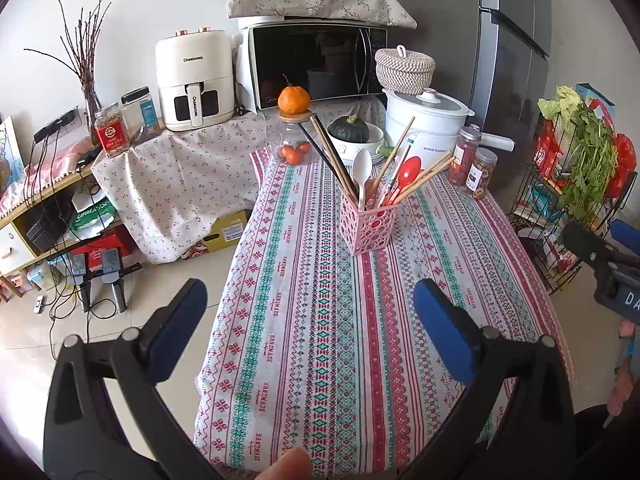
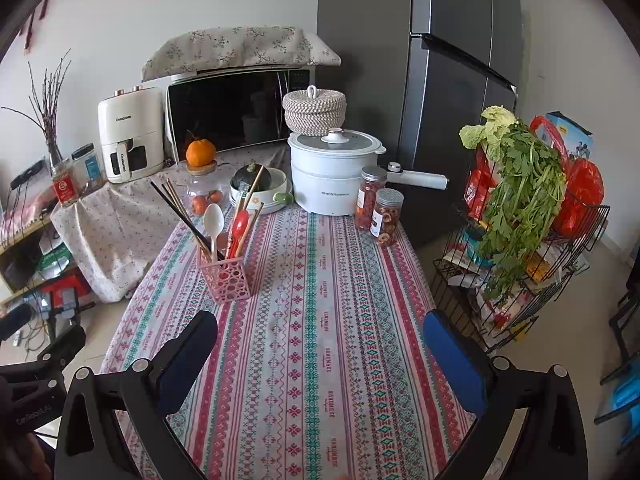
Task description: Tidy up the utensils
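With your left gripper (image 1: 310,334) and right gripper (image 2: 320,364) both spread wide and empty above the patterned tablecloth (image 2: 320,320), every utensil stood in the pink perforated plastic holder (image 2: 226,278), so you needed only to retreat clear.

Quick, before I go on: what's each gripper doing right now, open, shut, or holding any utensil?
Left gripper: open, holding nothing, above the patterned tablecloth.
Right gripper: open, holding nothing; the utensils stand in the pink holder.
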### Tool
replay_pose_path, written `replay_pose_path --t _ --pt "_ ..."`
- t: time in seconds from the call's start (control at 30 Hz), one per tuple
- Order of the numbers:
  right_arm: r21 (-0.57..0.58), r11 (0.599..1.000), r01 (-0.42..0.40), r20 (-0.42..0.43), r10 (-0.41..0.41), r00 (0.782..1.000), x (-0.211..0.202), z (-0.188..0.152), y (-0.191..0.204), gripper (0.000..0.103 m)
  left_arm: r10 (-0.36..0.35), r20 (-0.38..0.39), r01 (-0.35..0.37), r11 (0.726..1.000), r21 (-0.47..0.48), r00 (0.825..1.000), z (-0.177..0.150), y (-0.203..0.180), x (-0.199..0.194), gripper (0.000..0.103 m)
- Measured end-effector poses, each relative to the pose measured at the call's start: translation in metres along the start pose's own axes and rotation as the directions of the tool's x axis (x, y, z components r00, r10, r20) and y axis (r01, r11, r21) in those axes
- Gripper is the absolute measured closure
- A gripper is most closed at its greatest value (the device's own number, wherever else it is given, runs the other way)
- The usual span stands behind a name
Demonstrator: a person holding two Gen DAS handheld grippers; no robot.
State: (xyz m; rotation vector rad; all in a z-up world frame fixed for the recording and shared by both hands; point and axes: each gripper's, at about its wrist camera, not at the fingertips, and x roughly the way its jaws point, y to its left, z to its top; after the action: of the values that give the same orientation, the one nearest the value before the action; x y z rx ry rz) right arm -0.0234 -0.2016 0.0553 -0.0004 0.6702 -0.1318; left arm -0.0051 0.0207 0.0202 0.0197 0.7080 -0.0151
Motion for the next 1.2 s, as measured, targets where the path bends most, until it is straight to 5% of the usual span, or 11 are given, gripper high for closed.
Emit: replay_pose_path --t 1.2 --pt "-0.038 0.996 -0.076 -0.101 0.072 0.992 0.028 -0.012 0.006 0.000 0.014 -0.008 -0.013 0.999 0.033 1.000 -0.006 -0.023 0.011 0.000"
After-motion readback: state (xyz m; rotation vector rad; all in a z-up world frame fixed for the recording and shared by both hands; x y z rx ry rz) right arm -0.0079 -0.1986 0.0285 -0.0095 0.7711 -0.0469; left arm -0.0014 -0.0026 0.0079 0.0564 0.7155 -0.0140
